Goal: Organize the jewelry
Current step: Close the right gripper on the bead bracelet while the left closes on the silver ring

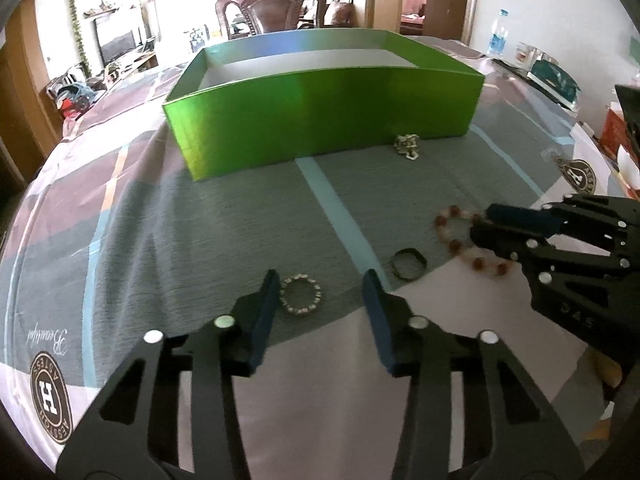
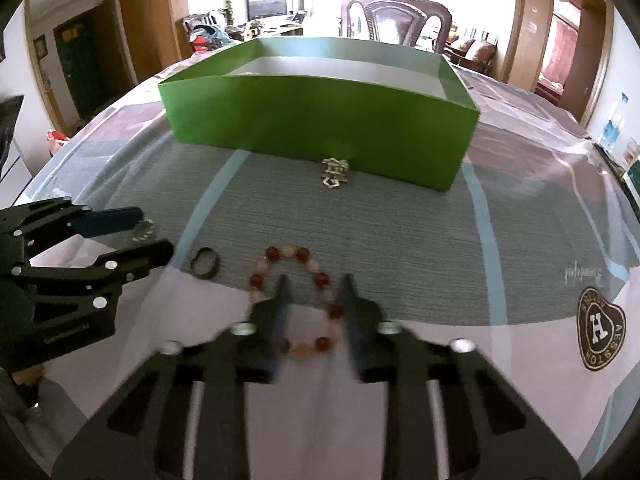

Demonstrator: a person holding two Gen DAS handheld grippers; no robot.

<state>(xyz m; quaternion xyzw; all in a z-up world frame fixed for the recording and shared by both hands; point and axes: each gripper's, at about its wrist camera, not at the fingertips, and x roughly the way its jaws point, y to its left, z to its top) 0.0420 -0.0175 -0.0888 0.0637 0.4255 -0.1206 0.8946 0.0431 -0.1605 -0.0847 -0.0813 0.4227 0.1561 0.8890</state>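
Observation:
My left gripper is open, its fingers on either side of a small pearl bracelet on the cloth. My right gripper is open and low over a red and pink bead bracelet, one finger inside the loop and one outside. That bracelet also shows in the left wrist view, with the right gripper on it. A dark ring lies between the two bracelets. A silver ornament lies against the open green box.
A patterned cloth covers the table. A carved wooden chair stands behind the box. A water bottle and a dark green packet sit at the far right.

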